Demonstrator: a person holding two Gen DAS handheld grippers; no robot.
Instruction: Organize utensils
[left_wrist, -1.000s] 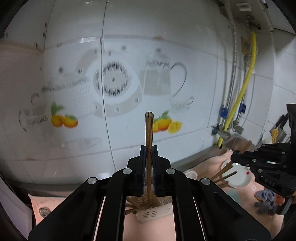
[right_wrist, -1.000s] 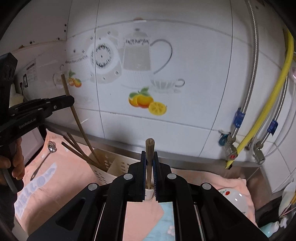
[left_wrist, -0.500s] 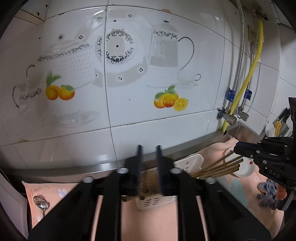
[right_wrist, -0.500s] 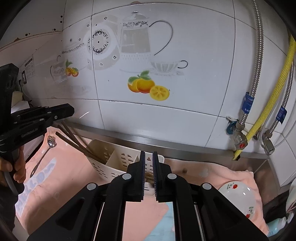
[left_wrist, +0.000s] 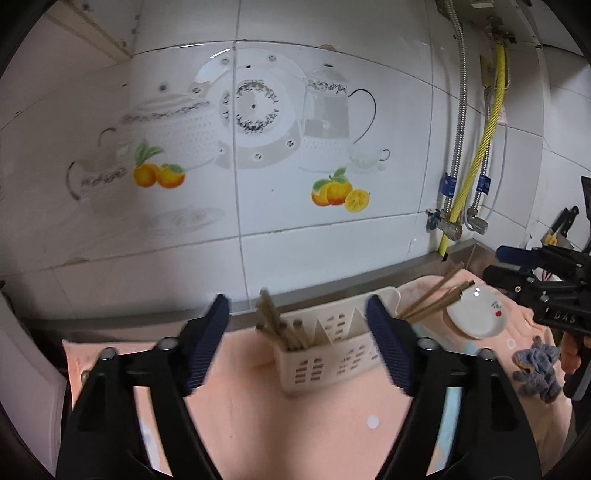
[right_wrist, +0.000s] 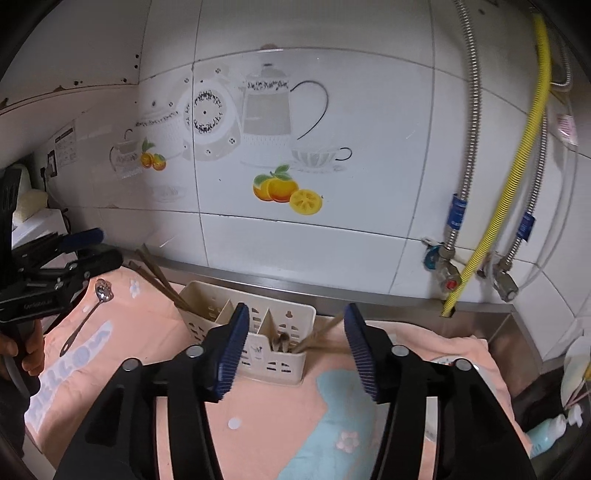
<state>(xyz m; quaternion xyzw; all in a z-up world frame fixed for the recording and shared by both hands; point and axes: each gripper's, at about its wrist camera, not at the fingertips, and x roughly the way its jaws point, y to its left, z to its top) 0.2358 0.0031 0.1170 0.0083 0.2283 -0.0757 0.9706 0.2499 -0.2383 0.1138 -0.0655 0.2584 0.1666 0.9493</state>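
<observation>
Left tool (left_wrist: 297, 341): you have it spread wide, and nothing sits between its ribbed blue pads (left_wrist: 207, 347); it touches nothing.
Right tool (right_wrist: 293, 349): yours is spread just as wide, holding nothing.
Utensil holder (left_wrist: 332, 354): the cream slotted holder stands on the peach cloth (left_wrist: 258, 413) on the counter, against the tiled wall, straight ahead of both tools and framed between the fingers of each.
Chopsticks, left end (left_wrist: 277, 325): one brown bundle stands in the holder's left compartment, leaning left, between your left tool's fingers and beyond their tips.
Chopsticks, right end (left_wrist: 436, 299): another bundle leans out to the right from the holder's right end, near the white dish (left_wrist: 474, 314).
Only in the left view: the dish with its small red print, the grey-blue rag (left_wrist: 535, 373) beside it, and your right tool at the right edge.
Only in the right view: a metal spoon (right_wrist: 86, 317) lying on the cloth left of the holder, just below your left tool, and the holder's empty middle compartments.
</observation>
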